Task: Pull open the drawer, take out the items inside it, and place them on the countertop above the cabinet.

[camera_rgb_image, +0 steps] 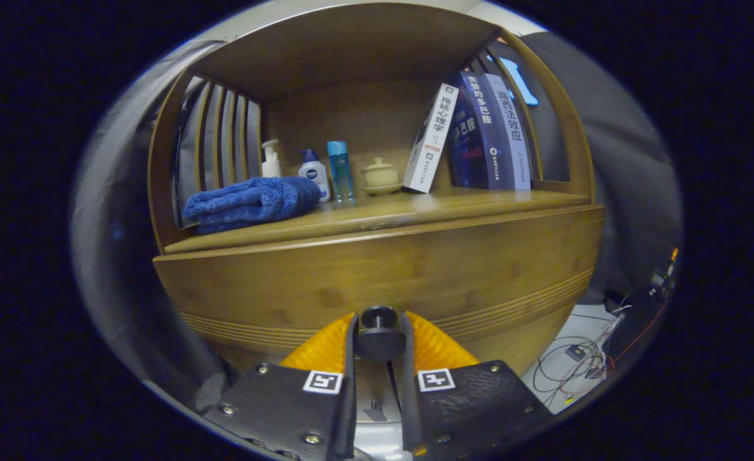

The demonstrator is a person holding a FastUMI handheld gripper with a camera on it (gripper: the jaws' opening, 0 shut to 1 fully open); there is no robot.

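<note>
Gripper view: my gripper [379, 339] points level at the front of the bamboo-wood drawer [377, 275], a smooth curved panel with fine horizontal grooves near its lower edge. Both fingers are clenched on the round black drawer knob [379, 333], one on each side. The drawer sits closed under the wooden countertop [415, 208]. On that countertop rest a folded blue terry towel [249, 202], a white pump bottle [270, 160], a clear blue bottle [340, 170], a small lidded ceramic jar [380, 175] and leaning books [473, 134].
</note>
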